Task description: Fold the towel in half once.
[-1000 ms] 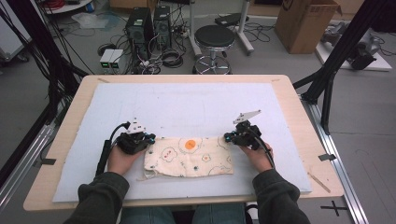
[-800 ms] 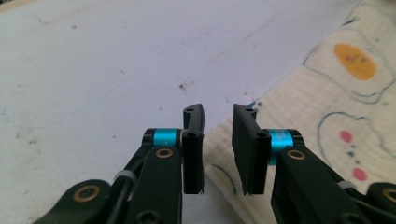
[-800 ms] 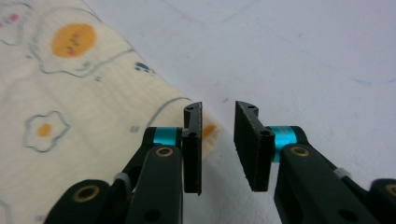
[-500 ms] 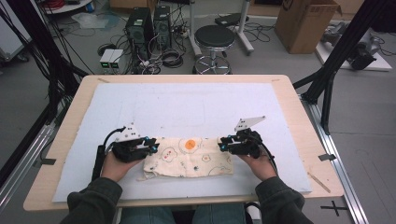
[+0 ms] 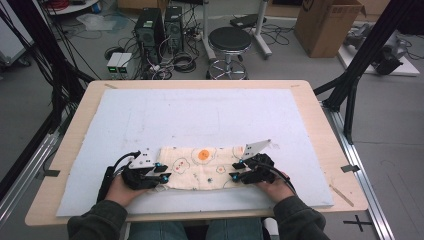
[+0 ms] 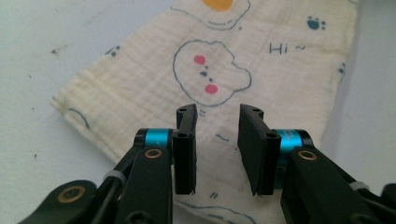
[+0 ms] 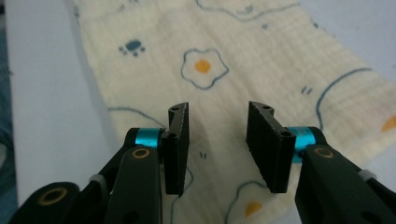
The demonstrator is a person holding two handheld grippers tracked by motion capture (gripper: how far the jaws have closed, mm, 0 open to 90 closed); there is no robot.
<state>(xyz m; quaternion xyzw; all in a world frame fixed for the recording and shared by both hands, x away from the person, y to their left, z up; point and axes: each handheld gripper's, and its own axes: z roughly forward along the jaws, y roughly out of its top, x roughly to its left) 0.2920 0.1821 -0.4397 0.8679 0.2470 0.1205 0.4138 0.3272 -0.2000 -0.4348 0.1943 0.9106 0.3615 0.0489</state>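
Holding both tools low over the cloth (image 5: 202, 167), I see that a fold is finished and I am letting it go. Compared with the high view one second ago, the cloth is now a narrower and longer strip, and it lies flat on the white mat (image 5: 200, 117), near the front edge of the table (image 5: 320, 125), between my two hands.

My left gripper (image 6: 217, 140) has just been opening. Its jaws stand apart now, and nothing is between them; the cloth with the small bear face is only under them, not pinched. My right gripper (image 7: 219, 140) has just been opening too. Its jaws are also apart, with the fried egg print showing through the gap, and no fabric is caught there.

In the high view the left gripper (image 5: 162, 172) sits at the left end of the strip and the right gripper (image 5: 237, 170) at the right end. Both hands are closer to me than they were one second ago.

I judge this means the release is done and this fold holds by itself. The next move probably needs a new grip on one short end, to fold the strip across its length. I must take care that the layers do not slide apart when I pinch them again.
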